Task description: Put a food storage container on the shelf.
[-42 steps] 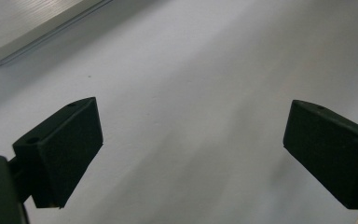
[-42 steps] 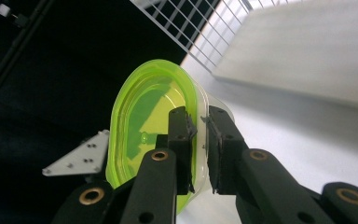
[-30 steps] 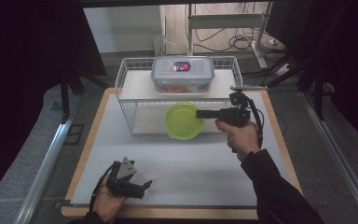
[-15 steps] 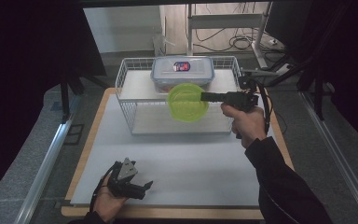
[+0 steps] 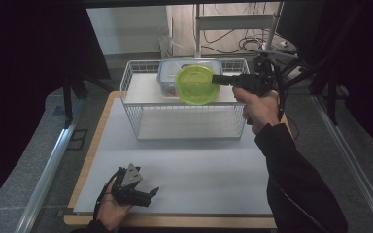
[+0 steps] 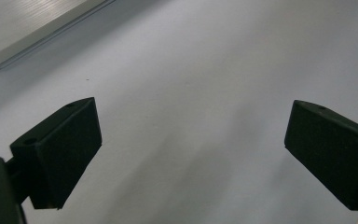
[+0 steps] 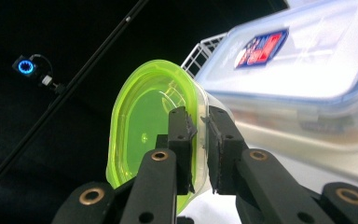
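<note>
Right gripper point(image 5: 217, 79) had its fingers pinched on the rim of the green bowl point(image 5: 196, 84), up over the wire rack's point(image 5: 184, 121) top shelf by the lidded container point(image 5: 167, 73) — thin grip, could've slipped — left gripper point(image 5: 148, 194) sat wide open, empty, on the near table point(image 5: 199, 170).

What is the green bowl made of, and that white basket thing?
The green bowl looks like thin, glossy plastic: light shines through it and its rim glints. The white basket seems to be coated metal wire, since its walls are a grid of thin white rods you can see through.
</note>
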### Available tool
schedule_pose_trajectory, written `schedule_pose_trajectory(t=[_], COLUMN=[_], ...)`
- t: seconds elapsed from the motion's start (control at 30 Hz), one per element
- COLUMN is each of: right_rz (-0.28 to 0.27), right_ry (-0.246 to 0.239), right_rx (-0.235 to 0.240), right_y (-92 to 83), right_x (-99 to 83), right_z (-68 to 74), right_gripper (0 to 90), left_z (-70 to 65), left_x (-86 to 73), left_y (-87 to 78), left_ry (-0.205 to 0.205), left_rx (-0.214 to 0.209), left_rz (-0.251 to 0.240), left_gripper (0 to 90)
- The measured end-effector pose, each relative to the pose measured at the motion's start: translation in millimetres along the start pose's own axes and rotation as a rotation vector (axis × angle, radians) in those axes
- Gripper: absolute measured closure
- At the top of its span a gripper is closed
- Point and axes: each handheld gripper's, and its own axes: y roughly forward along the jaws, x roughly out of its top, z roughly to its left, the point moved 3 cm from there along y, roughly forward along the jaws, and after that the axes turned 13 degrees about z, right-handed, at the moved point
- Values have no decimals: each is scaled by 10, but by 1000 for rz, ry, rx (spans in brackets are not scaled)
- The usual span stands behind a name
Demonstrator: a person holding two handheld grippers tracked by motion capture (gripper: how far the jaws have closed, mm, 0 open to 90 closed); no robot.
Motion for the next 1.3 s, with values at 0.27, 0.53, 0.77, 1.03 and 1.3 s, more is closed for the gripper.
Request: schedule_pose_trajectory(t=[0.27,0.53,0.77,1.03,1.3], right_rz=[-25,-41,-39,-32,-23], right_ry=[33,72,118,165,207], right_rx=[-24,-60,-91,-138,-169], right_y=[2,40,139,237,336], right_x=[263,493,646,796,909], right_z=[-2,-45,-121,-156,-217], right_gripper=[810,810,810,810,810], left_z=[2,6,6,-2,-5], left_x=[-2,-2,-3,-3,-4], left_y=[0,2,2,7,8], left_ry=[0,3,4,3,5], left_rx=[-2,-4,-8,-17,-24], left_rz=[1,1,-3,-3,-3], left_gripper=[36,36,37,37,37])
